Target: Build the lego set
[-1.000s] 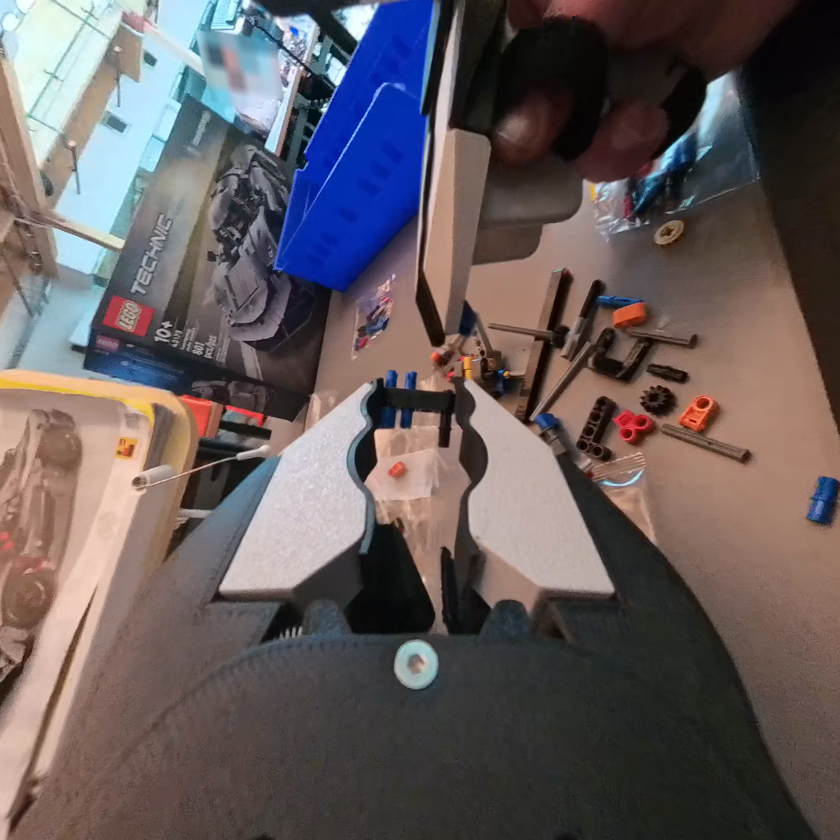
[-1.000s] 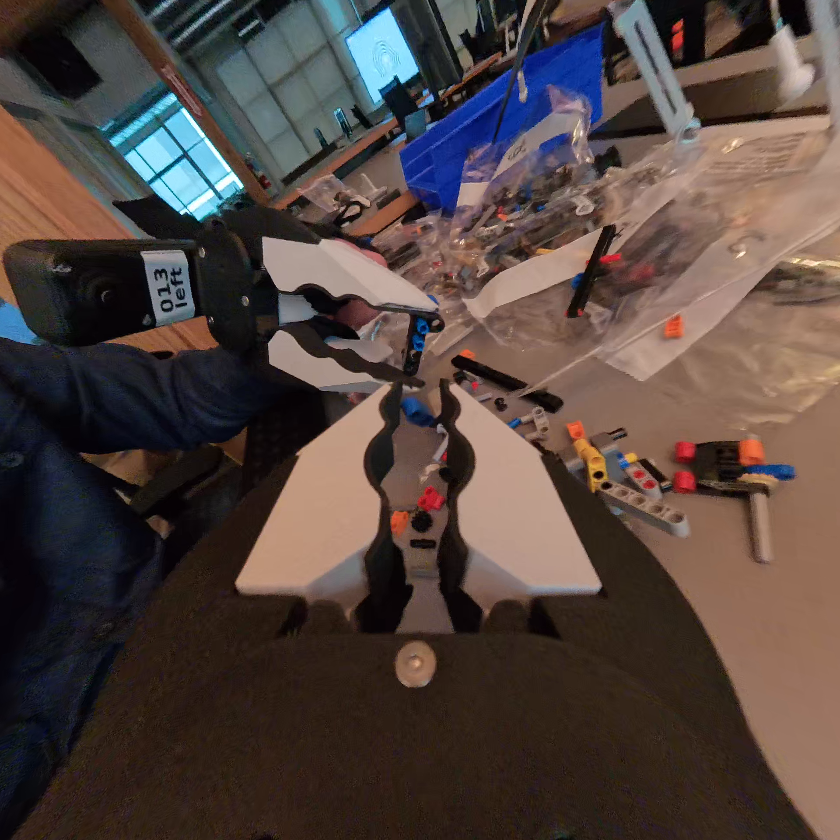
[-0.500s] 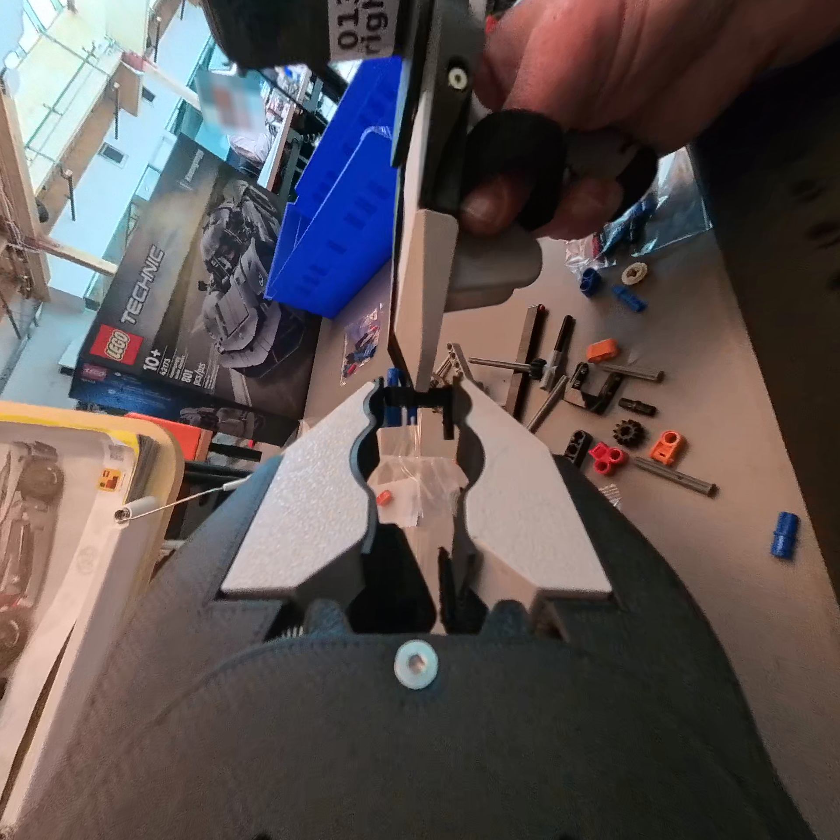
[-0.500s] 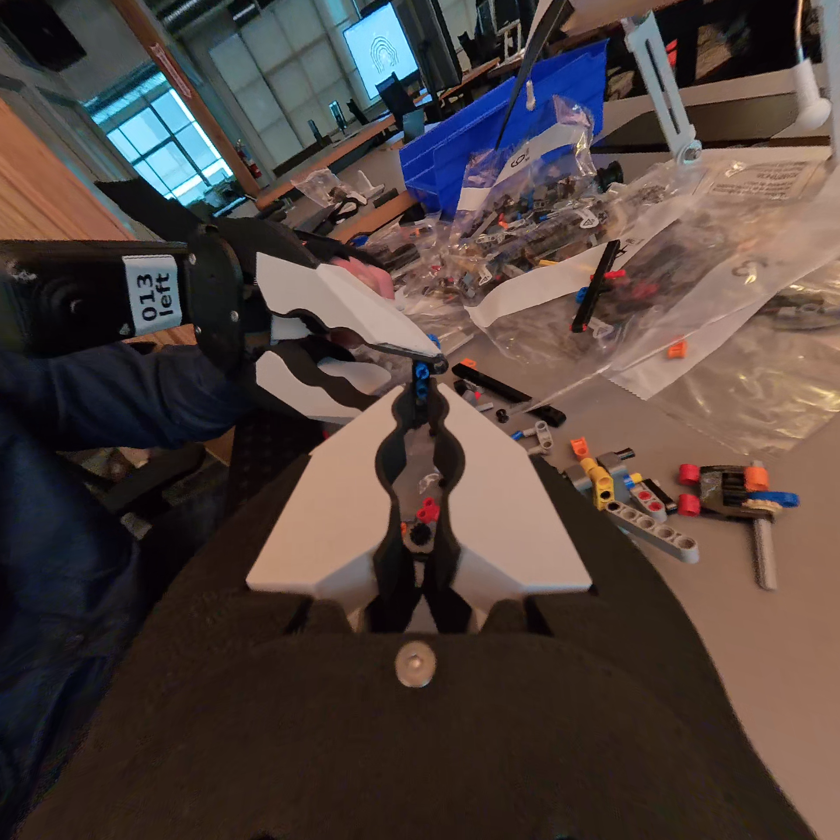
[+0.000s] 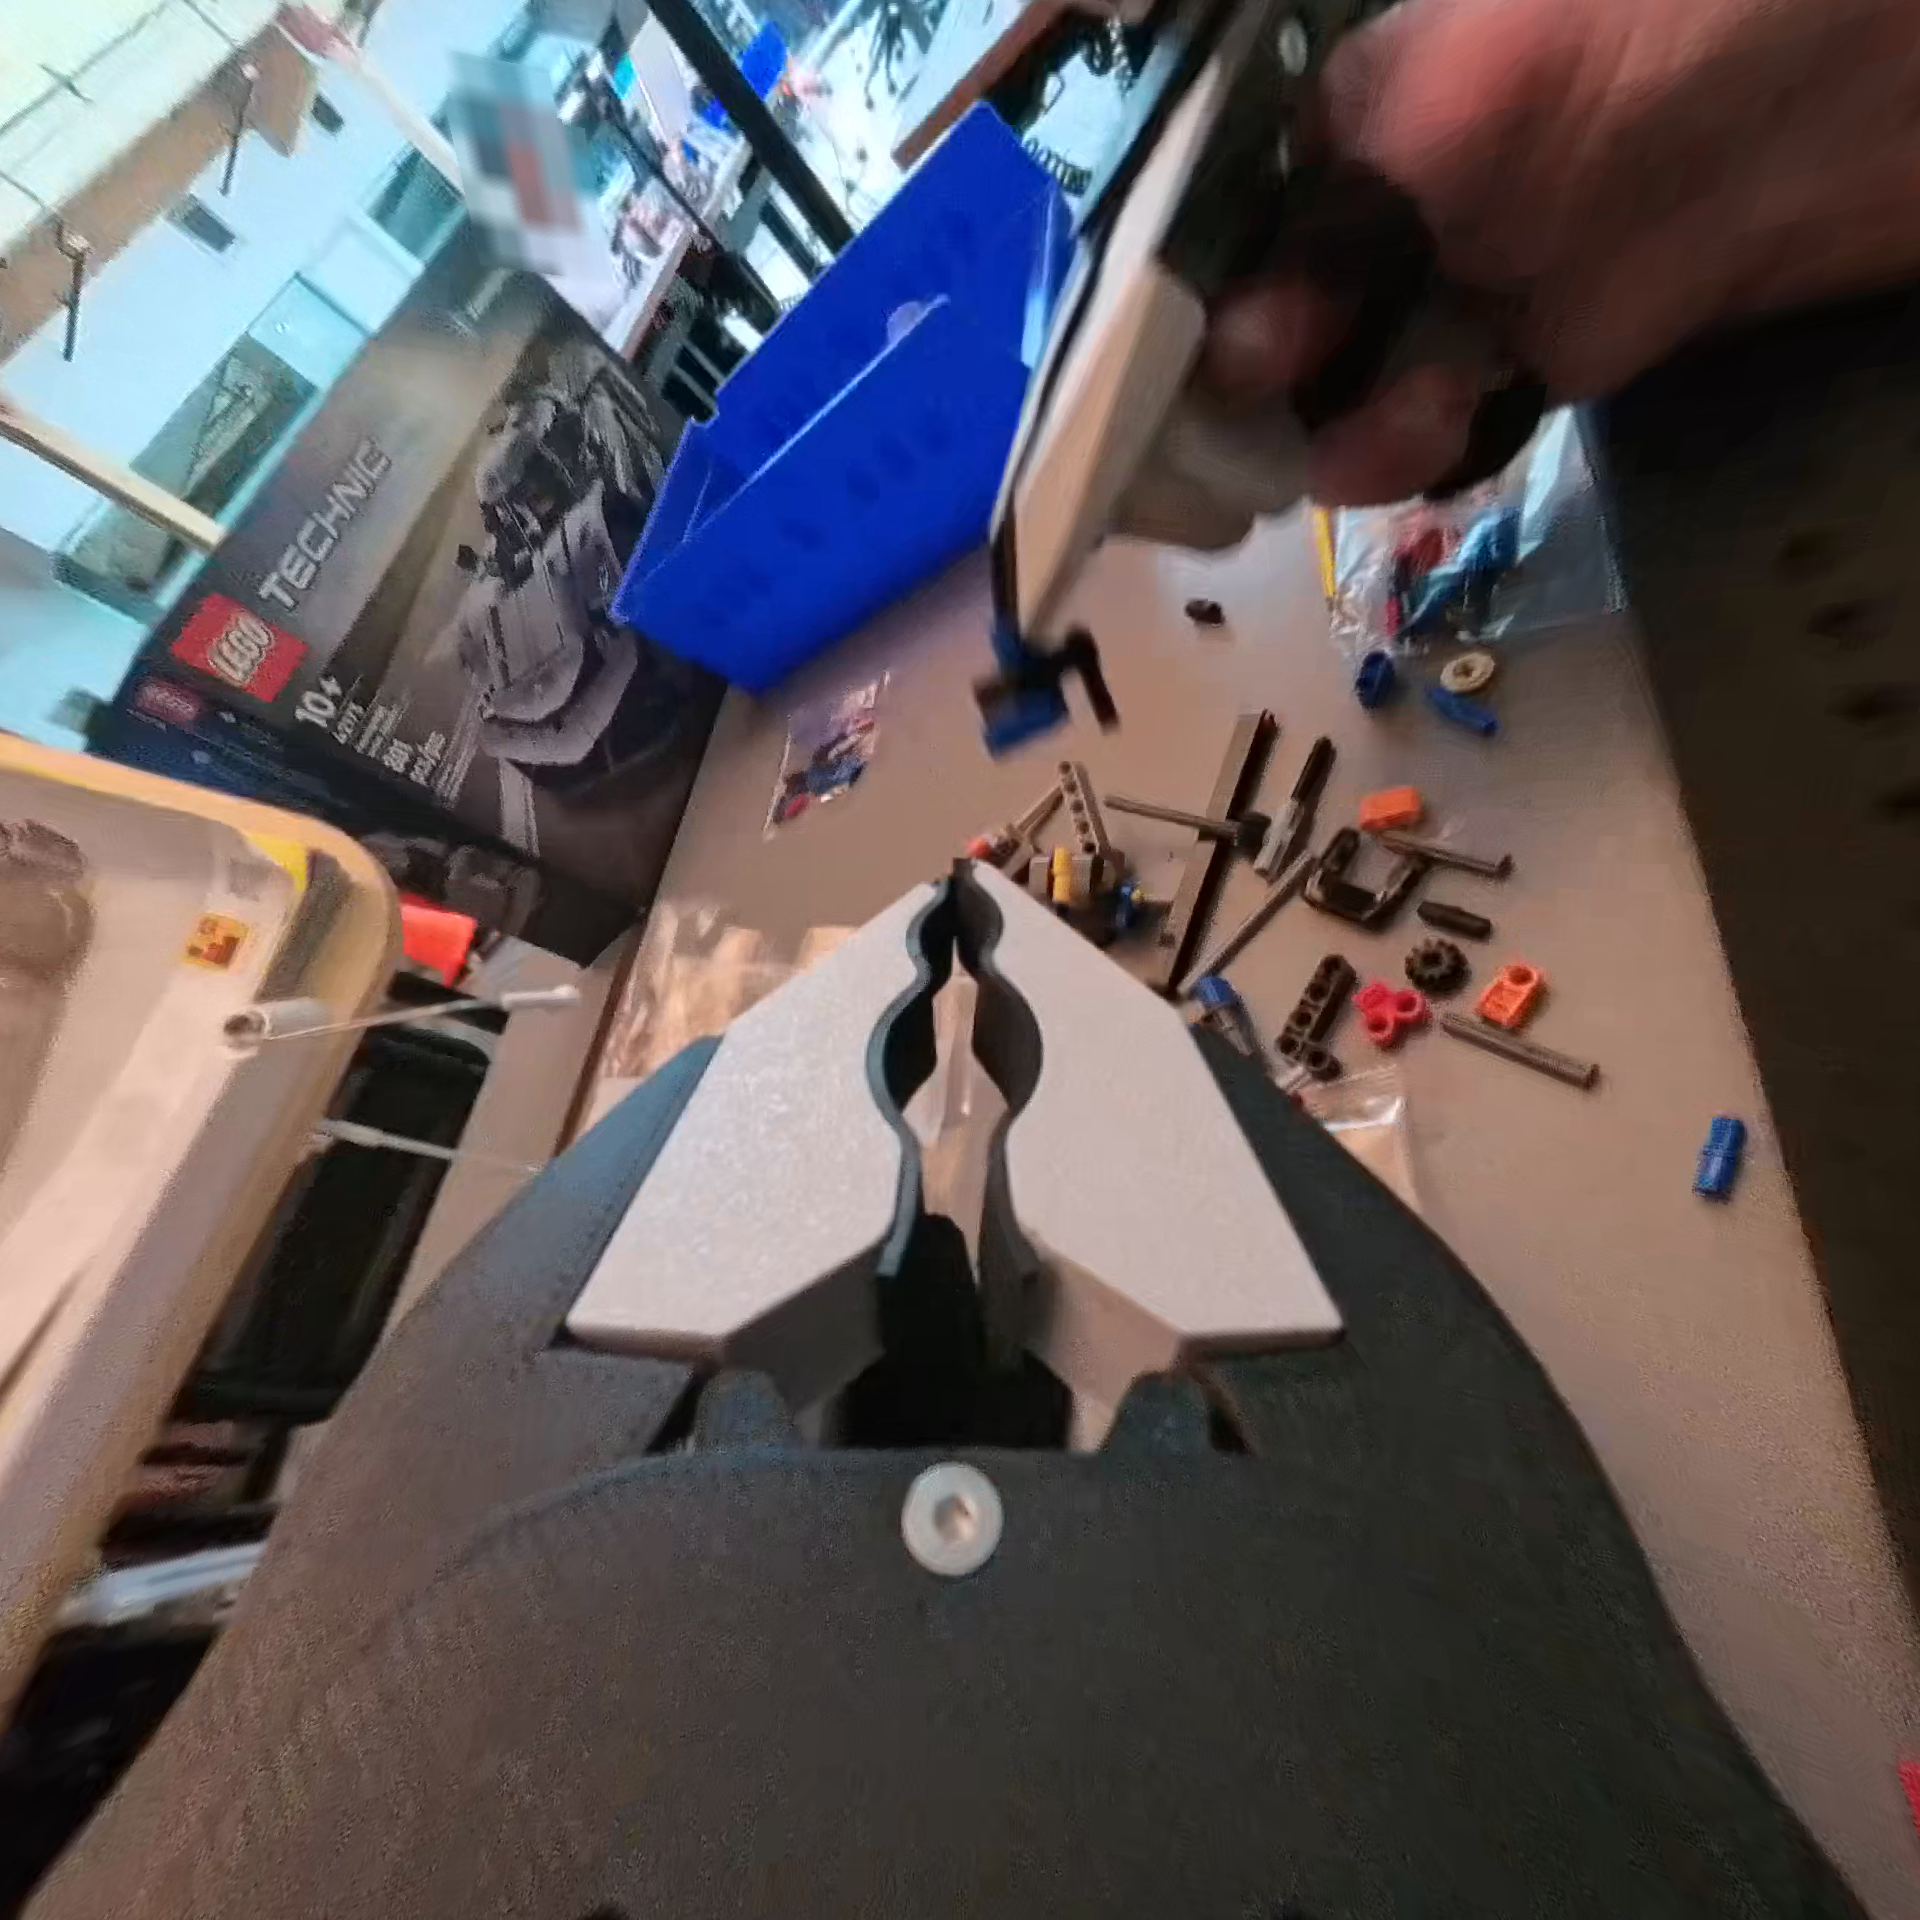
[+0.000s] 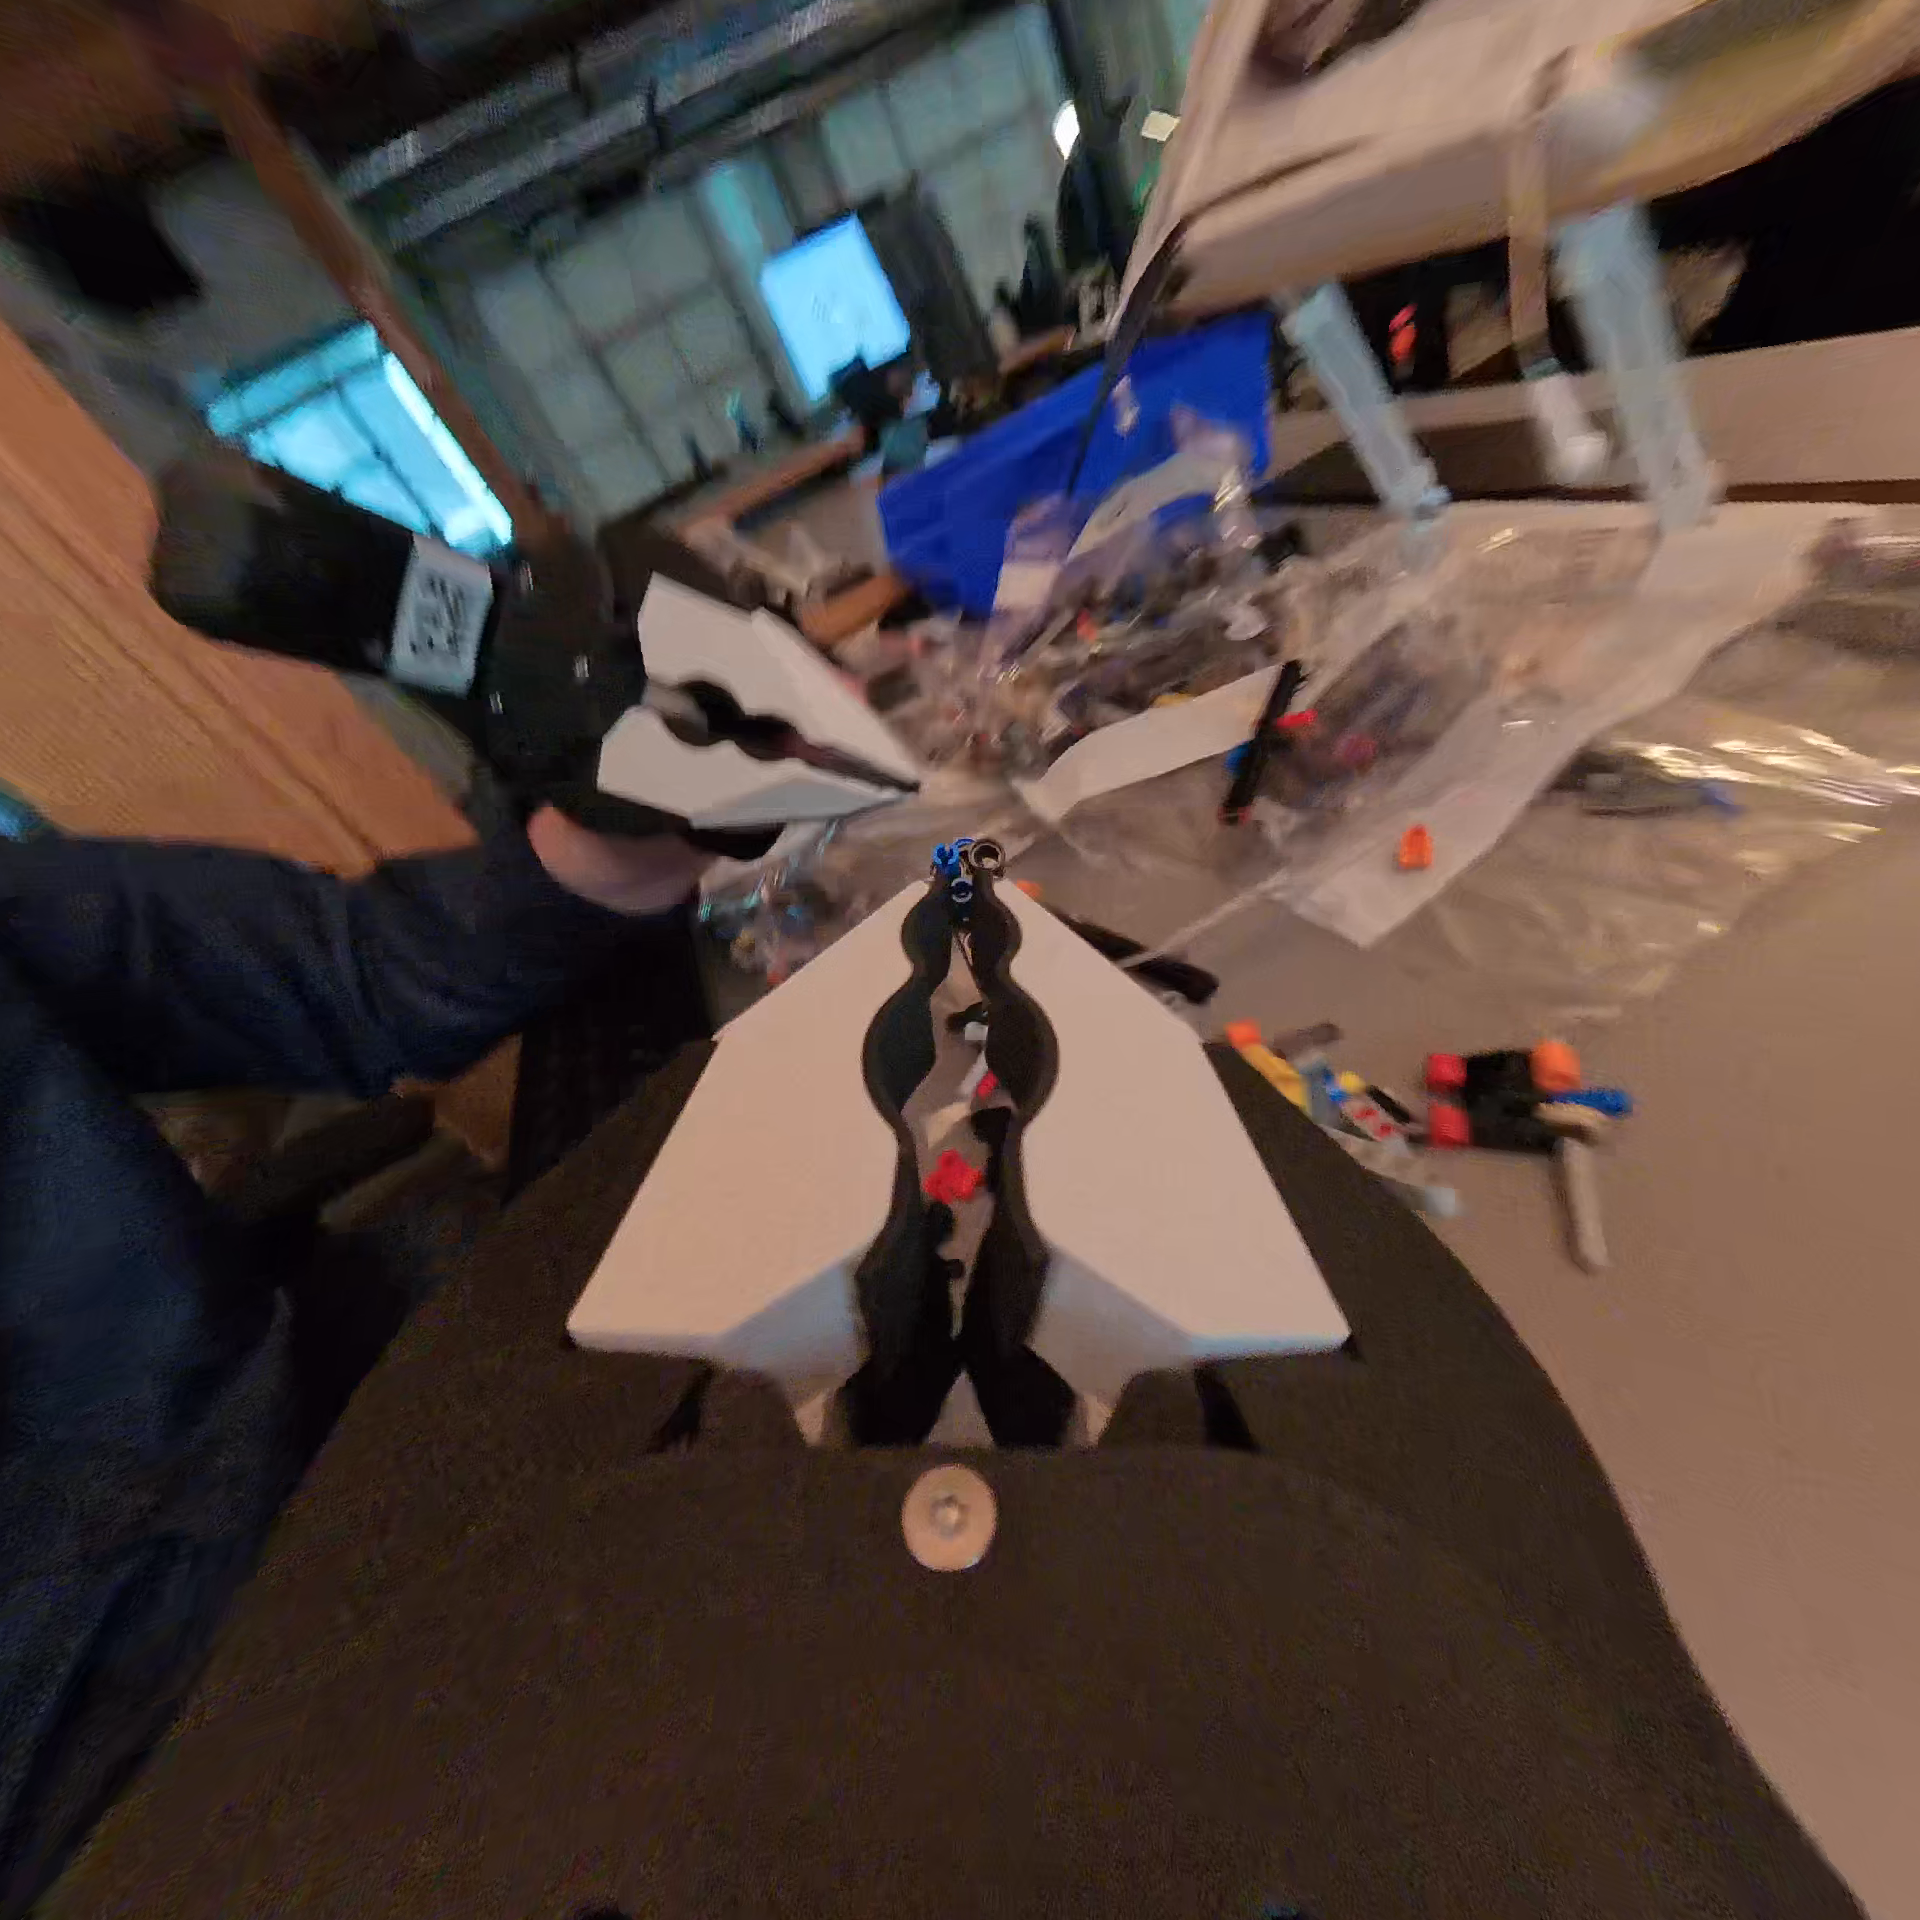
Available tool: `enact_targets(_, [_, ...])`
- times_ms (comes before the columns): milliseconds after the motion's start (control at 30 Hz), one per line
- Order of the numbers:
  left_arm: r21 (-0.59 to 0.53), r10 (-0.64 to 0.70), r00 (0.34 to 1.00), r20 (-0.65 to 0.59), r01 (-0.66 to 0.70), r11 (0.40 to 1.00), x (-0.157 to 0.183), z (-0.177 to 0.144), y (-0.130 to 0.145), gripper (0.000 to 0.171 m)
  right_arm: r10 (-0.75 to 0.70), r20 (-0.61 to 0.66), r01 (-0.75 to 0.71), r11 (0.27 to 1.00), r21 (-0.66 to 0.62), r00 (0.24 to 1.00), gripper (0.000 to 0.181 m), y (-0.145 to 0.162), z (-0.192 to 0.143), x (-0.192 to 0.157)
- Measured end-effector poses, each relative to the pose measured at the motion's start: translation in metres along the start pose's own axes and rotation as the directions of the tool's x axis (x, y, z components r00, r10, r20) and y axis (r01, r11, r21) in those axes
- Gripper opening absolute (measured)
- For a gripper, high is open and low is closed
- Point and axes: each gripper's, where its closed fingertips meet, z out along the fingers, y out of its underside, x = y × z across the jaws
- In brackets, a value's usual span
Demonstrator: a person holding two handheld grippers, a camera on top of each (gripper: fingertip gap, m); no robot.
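Lego beam [image 6: 961, 873] pinched by right gripper [image 6: 964, 883].

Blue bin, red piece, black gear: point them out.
Blue bin [image 5: 873, 488], left wrist view, its side wall.
Red piece [image 5: 1390, 1010], left wrist view, its middle.
Black gear [image 5: 1438, 966], left wrist view, its hub.

From our left wrist view, the box [image 5: 416, 644] stands at ten o'clock at the table's [image 5: 1558, 1299] far edge, with the bin [image 5: 852, 457] beside it at twelve. Loose parts [image 5: 1382, 935] lie on the table at two o'clock, one pin [image 5: 1720, 1156] apart from them at three. The booklet [image 5: 125, 1039] sits at nine. From our right wrist view, bags [image 6: 1455, 727] lie at one o'clock, before the bin [image 6: 1039, 478], and a small assembly [image 6: 1507, 1091] rests at three.
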Motion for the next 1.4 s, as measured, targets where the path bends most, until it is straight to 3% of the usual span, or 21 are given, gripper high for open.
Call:
enact_targets(67, [-0.027,0.037,0.999,-0.036,-0.038,0.999,0.011,0.011,-0.002,0.000,-0.050,0.018,0.051,0.994,-0.097,0.999,0.001,0.012,0.020,-0.009])
enact_targets(133, [-0.037,-0.001,0.996,-0.088,-0.003,0.999,0.019,0.016,0.005,0.000,0.033,0.064,-0.028,0.996,-0.085,0.997,0.001,0.014,0.014,-0.007])
enact_targets(233, [-0.005,-0.112,0.987,-0.114,0.112,0.994,0.015,0.014,0.008,0.027,0.048,0.102,-0.043,0.998,-0.048,0.994,0.001,0.009,0.010,-0.012])
enact_targets(367, [0.011,-0.127,0.977,-0.173,0.131,0.991,0.025,0.019,0.001,0.040,0.070,0.122,-0.064,0.997,-0.048,0.990,0.001,0.009,0.011,-0.014])
enact_targets(533, [0.008,-0.139,0.970,-0.199,0.143,0.990,0.032,0.023,-0.001,0.017,0.036,0.119,-0.029,0.997,-0.065,0.992,0.002,0.012,0.015,-0.016])
enact_targets(667, [0.028,-0.147,0.969,-0.201,0.155,0.987,0.029,0.020,-0.004,0.015,-0.066,0.101,0.071,0.997,-0.042,0.993,0.002,0.009,0.016,-0.020])
enact_targets(733, [0.009,-0.118,0.973,-0.199,0.122,0.992,0.032,0.020,-0.001,0.015,-0.116,0.080,0.122,0.989,-0.078,0.990,0.020,0.015,0.020,-0.018])
enact_targets(867, [-0.010,-0.061,0.976,-0.211,0.060,0.998,0.039,0.021,0.000,0.015,-0.170,0.064,0.178,0.974,-0.138,0.983,0.012,0.023,0.026,-0.020])
enact_targets(967, [0.014,-0.105,0.969,-0.225,0.111,0.994,0.038,0.020,-0.006,0.015,-0.157,0.067,0.164,0.978,-0.128,0.985,0.012,0.019,0.024,-0.024])
enact_targets(1000, [0.029,-0.123,0.968,-0.218,0.132,0.991,0.035,0.019,-0.008,0.014,-0.195,0.045,0.199,0.974,-0.106,0.980,0.011,0.015,0.023,-0.025])
enact_targets(1133, [0.002,-0.066,0.985,-0.161,0.067,0.998,0.031,0.019,-0.008,0.013,-0.110,0.062,0.114,0.991,-0.066,0.992,0.011,0.010,0.023,-0.024])
enact_targets(1233, [-0.124,0.003,0.981,-0.192,-0.027,0.992,0.045,0.022,0.024,0.013,0.021,0.108,-0.046,0.971,0.235,0.994,0.010,-0.033,-0.018,-0.012])
enact_targets(1267, [-0.056,-0.039,0.980,-0.194,0.029,0.998,0.043,0.018,0.009,0.013,0.030,0.083,-0.047,0.978,0.204,0.996,0.010,-0.026,-0.019,-0.007])
enact_targets(1333, [-0.010,-0.019,0.989,-0.147,0.018,1.000,0.031,0.017,-0.009,0.014,-0.026,0.056,0.023,0.999,0.038,0.998,0.011,-0.002,0.005,-0.015])
enact_targets(1400, [-0.072,-0.055,0.977,-0.205,0.041,0.997,0.039,0.024,0.008,0.015,0.005,0.115,-0.003,1.000,-0.017,0.993,0.012,0.006,0.011,-0.019])
